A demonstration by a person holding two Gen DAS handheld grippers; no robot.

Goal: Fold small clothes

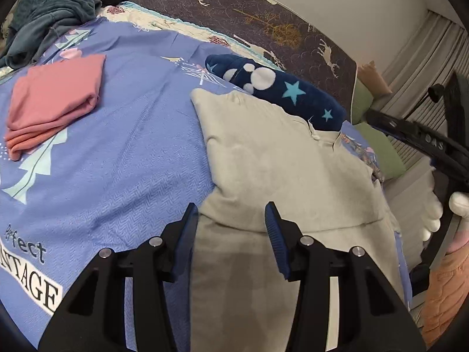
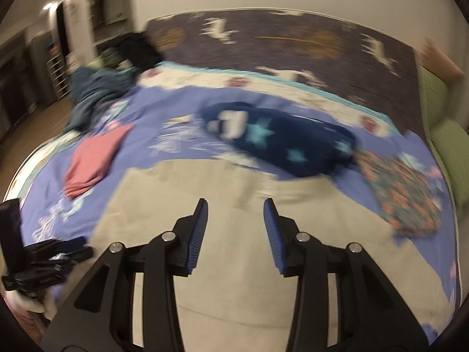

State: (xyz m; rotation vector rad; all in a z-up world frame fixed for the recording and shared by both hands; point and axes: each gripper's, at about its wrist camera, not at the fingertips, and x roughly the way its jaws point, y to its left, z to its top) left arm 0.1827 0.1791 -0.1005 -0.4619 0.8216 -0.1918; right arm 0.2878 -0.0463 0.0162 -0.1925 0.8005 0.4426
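A beige garment [image 1: 281, 170] lies spread on the blue bedspread [image 1: 123, 152], partly folded over on itself. My left gripper [image 1: 231, 214] hangs open just above its left part, nothing between the blue pads. In the blurred right wrist view the same beige garment [image 2: 234, 264] fills the foreground, and my right gripper [image 2: 236, 214] stands open over it, holding nothing. A folded pink garment [image 1: 55, 99] rests at the left, and it shows again as the pink garment [image 2: 93, 161] in the right wrist view. A navy garment with stars [image 1: 281, 91] lies behind the beige one.
A heap of teal and dark clothes [image 1: 49, 20] sits at the bed's far left. A dark floral garment [image 2: 401, 190] lies at the right of the bed. Green cushions [image 2: 445, 146] line the right side. The other gripper and a white-gloved hand [image 1: 457, 202] show at the right edge.
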